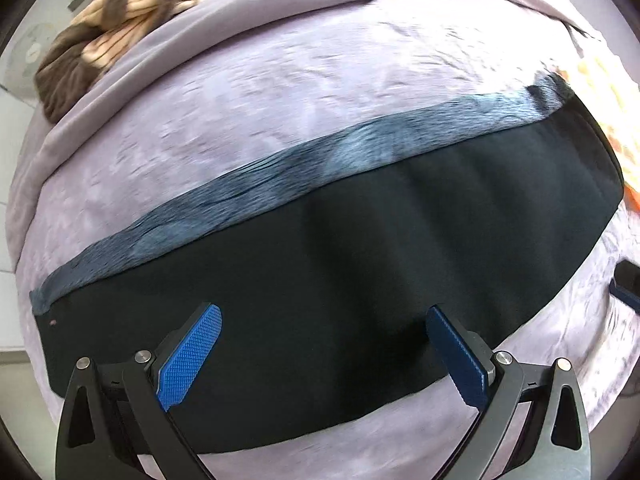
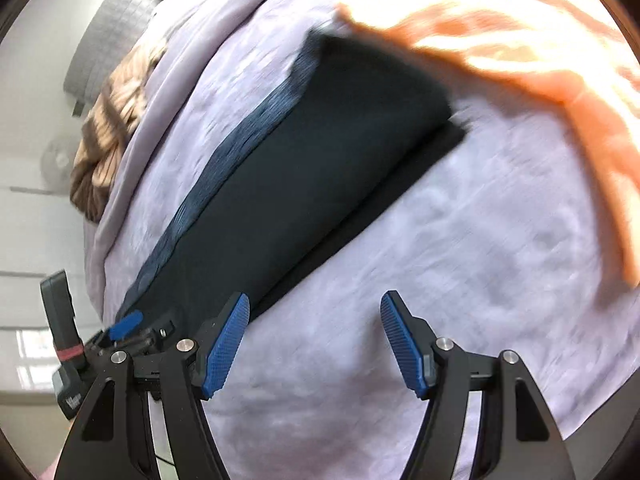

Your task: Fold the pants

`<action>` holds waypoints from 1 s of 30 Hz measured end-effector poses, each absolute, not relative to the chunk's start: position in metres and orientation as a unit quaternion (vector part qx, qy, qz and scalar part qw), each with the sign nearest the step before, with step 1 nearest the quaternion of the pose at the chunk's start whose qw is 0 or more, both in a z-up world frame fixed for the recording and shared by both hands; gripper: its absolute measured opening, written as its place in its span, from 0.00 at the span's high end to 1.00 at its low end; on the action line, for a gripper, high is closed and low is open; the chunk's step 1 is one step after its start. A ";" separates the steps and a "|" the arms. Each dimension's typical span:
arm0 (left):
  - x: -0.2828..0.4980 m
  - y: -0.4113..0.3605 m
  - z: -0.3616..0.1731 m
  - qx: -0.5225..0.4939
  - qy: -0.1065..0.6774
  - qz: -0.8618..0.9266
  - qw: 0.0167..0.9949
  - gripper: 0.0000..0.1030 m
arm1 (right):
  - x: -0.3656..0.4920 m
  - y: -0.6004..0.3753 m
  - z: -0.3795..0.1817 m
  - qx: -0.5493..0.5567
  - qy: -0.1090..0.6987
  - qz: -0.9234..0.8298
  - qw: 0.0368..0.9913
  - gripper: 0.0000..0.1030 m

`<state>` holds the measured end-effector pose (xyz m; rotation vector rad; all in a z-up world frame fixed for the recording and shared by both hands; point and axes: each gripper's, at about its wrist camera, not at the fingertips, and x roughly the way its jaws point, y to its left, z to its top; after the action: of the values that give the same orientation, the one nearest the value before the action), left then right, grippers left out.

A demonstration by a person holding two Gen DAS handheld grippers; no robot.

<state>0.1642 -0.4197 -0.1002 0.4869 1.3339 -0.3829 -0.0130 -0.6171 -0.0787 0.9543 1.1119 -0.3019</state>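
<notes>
Dark navy pants lie flat in a long folded strip across the lavender bed sheet, with a ribbed blue band along the far edge. My left gripper is open and empty, hovering over the near edge of the pants. In the right wrist view the pants run diagonally from lower left to upper right. My right gripper is open and empty above bare sheet, its left fingertip near the pants' edge. The left gripper shows at the lower left over the pants' end.
A brown striped cloth is bunched at the far left of the bed. An orange patterned cloth lies at the pants' right end, also at the right edge of the left wrist view. A grey quilted headboard stands beyond.
</notes>
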 end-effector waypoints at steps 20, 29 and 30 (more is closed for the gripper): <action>0.149 -0.462 -0.109 0.206 0.609 -0.164 0.748 0.00 | -0.015 -0.695 -0.109 0.525 0.422 -0.125 0.729 0.84; 0.146 -0.468 -0.117 0.220 0.608 -0.169 0.744 0.00 | -0.026 -0.699 -0.108 0.510 0.430 -0.168 0.726 0.93; 0.146 -0.469 -0.120 0.221 0.609 -0.168 0.743 0.00 | -0.029 -0.702 -0.113 0.512 0.436 -0.176 0.719 0.93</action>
<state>0.1463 -0.4686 -0.1197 0.4851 1.3352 -0.3671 -0.0286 -0.7018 -0.1132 1.1315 0.9635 -0.3881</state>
